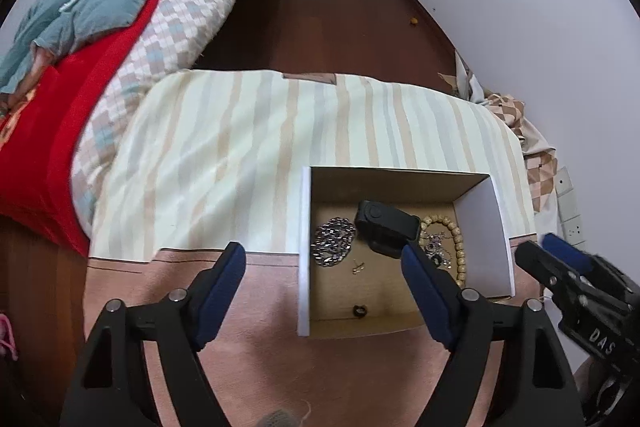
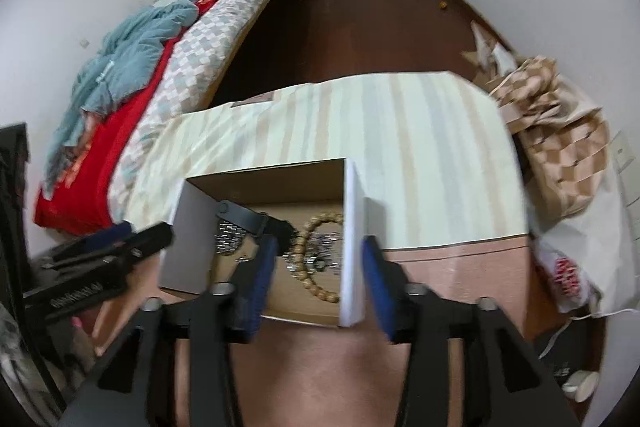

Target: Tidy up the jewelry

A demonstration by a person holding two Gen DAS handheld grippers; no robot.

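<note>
A cardboard box [image 1: 306, 251] with white outer walls sits on the striped cloth. Inside lie a silver chain bracelet [image 1: 334, 241], a black watch [image 1: 386, 225], a wooden bead bracelet [image 1: 458, 247], a sparkly chain [image 1: 434, 251], a small earring [image 1: 357, 268] and a dark ring [image 1: 360, 311]. My left gripper [image 1: 324, 267] is open, its right finger over the box. My right gripper [image 2: 320, 267] is open, astride the box's right wall [image 2: 352, 247]; it also shows at the right of the left wrist view [image 1: 560, 259]. The beads [image 2: 316, 259] and watch [image 2: 256, 217] show between its fingers.
The box stands on a table covered by a striped cream and pink cloth [image 1: 240, 147]. A bed with a red and checkered quilt [image 1: 120, 67] lies to the left. Checkered bags [image 2: 560, 147] are piled at the right. Dark wooden floor [image 1: 340, 27] lies beyond.
</note>
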